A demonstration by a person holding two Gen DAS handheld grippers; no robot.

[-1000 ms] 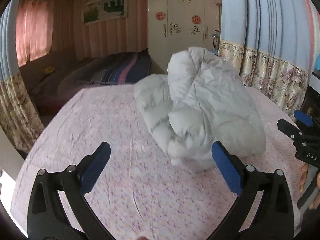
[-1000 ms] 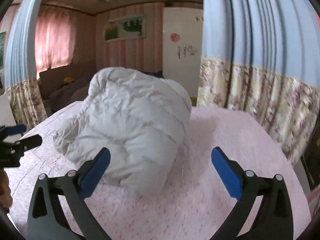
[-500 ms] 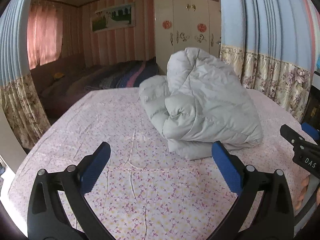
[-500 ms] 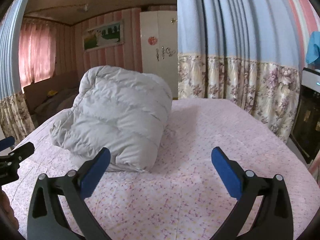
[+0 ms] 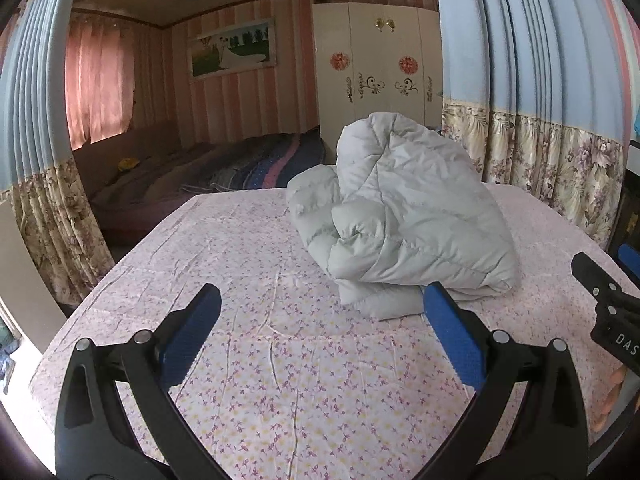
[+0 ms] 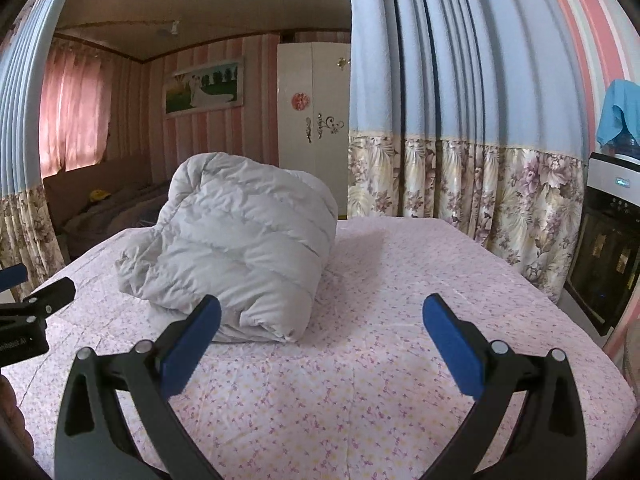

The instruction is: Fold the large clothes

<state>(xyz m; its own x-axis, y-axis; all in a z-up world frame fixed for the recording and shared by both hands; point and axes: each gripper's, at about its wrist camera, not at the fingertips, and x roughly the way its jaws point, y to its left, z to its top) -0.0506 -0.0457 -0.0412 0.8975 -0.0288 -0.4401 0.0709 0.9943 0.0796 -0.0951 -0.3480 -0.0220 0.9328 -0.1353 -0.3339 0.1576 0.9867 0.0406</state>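
Each hand-held gripper, left (image 5: pixel 320 326) and right (image 6: pixel 320 326), has black plastic arms, silver pivot screws and blue fingertip pads (image 5: pixel 190 330); white lettering marks one black body.

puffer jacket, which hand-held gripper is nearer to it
Left, narrowly. The left hand-held gripper has its right fingertip at the folded white puffer jacket; the right hand-held gripper sits slightly back, the jacket off its left side.

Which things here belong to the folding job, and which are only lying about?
Belong to the job:
- puffy pale grey quilted jacket, bundled
- floral pink bedsheet under it
- left gripper and right gripper, both open

Lying about:
- small yellow object on the far bed
- bright blue cloth
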